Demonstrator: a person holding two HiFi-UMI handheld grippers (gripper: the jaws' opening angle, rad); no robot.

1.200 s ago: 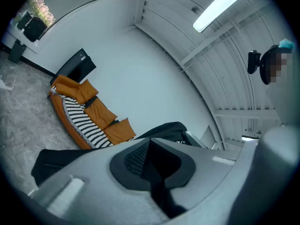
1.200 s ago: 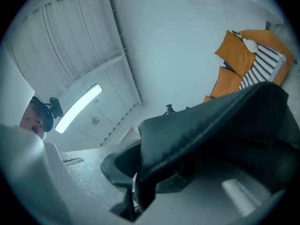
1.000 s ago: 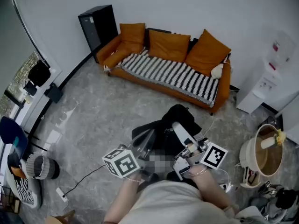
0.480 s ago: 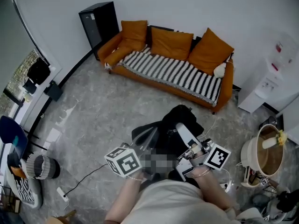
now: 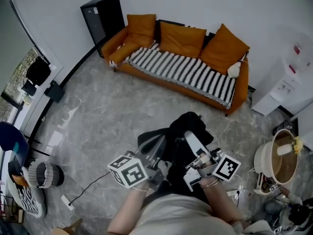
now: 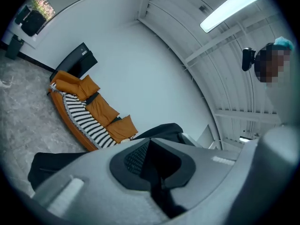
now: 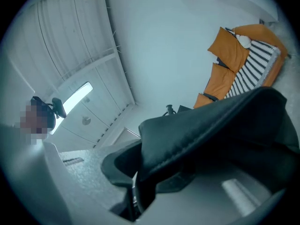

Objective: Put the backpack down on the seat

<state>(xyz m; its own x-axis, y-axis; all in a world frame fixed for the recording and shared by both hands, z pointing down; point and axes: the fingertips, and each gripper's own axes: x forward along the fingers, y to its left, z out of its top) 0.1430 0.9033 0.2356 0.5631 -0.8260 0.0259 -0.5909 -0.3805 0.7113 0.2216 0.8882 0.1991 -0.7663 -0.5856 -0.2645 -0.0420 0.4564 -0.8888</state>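
Observation:
A black backpack [image 5: 184, 127] hangs above the floor between my two grippers. My left gripper [image 5: 155, 147] is shut on a black strap of it, which shows pinched between the jaws in the left gripper view [image 6: 157, 170]. On the other side, my right gripper [image 5: 189, 138] is shut on a fold of the backpack [image 7: 211, 125], with the fabric clamped at the jaw tips [image 7: 140, 175]. The seat is an orange sofa [image 5: 182, 71] with a black-and-white striped cover and several orange cushions, standing against the far wall ahead. The sofa [image 6: 86, 111] lies some way beyond the backpack.
A black cabinet [image 5: 102, 14] stands left of the sofa. To the right are a white water dispenser [image 5: 287, 80] and a round pot [image 5: 275, 161]. A small white plush [image 5: 234, 70] lies on the sofa's right end. A cable [image 5: 85, 190] and a basket [image 5: 45, 175] are on the grey floor at left.
Both grippers and the backpack have come a little closer to the sofa, which now looks slightly larger. Both grips are unchanged.

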